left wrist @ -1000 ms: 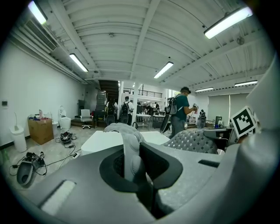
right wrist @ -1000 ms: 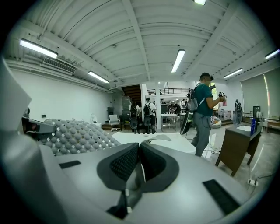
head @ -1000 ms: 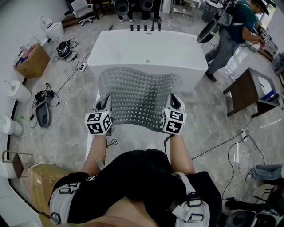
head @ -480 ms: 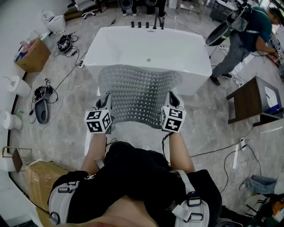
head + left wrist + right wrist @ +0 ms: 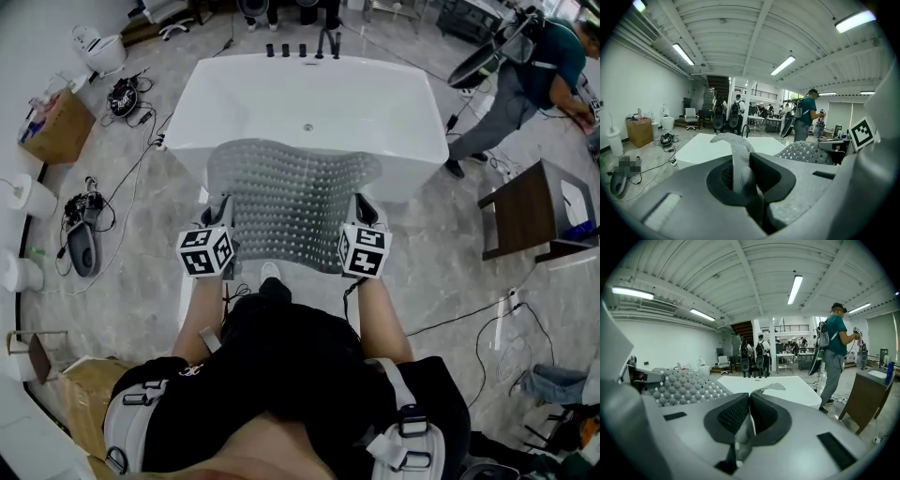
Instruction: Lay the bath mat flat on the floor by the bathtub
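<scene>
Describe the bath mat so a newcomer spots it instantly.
Start at the big white bathtub mid-floor. In front of its near side the bath mat is held spread between the left gripper and right gripper, each shut on a corner. Its grey, bump-covered surface sets it apart.

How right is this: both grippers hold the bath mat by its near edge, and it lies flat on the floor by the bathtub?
Not flat on the floor. The left gripper and right gripper hold the bath mat by its near edge, but the head view shows it hanging wavy in the air by the bathtub.
</scene>
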`<action>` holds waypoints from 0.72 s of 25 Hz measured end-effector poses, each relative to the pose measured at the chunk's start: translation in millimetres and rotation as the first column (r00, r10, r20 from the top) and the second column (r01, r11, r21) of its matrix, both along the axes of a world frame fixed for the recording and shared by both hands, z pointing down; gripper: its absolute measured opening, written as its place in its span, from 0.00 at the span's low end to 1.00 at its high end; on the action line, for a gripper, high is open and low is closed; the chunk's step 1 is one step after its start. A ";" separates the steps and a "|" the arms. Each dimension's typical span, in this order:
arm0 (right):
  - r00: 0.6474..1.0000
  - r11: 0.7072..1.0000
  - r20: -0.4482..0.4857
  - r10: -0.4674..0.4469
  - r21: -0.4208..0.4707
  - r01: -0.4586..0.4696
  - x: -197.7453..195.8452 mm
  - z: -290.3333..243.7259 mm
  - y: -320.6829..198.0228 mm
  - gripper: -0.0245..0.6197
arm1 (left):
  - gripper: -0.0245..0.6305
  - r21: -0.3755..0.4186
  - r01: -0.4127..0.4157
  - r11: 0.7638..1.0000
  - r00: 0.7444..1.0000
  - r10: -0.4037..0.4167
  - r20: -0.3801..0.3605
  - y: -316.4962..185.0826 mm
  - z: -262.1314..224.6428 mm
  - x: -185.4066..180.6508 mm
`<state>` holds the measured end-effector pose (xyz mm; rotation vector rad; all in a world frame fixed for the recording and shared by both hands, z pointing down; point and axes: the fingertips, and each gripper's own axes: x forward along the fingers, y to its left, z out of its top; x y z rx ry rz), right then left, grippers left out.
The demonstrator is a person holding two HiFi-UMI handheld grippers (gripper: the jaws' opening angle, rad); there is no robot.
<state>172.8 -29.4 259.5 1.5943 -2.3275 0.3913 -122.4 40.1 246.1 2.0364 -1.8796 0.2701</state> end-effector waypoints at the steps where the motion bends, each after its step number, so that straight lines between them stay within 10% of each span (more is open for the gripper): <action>1: 1.000 1.000 0.000 0.008 -0.007 -0.008 -1.0 1.8 -7.8 0.06 | 0.07 -0.004 -0.008 1.000 1.000 0.008 -0.006 -10.3 3.0 -1.9; 18: 0.991 0.978 -0.040 0.131 -0.160 -0.135 -40.2 45.8 -95.3 0.06 | 0.07 -0.139 -0.131 0.982 0.991 0.126 -0.040 -128.1 49.5 -75.9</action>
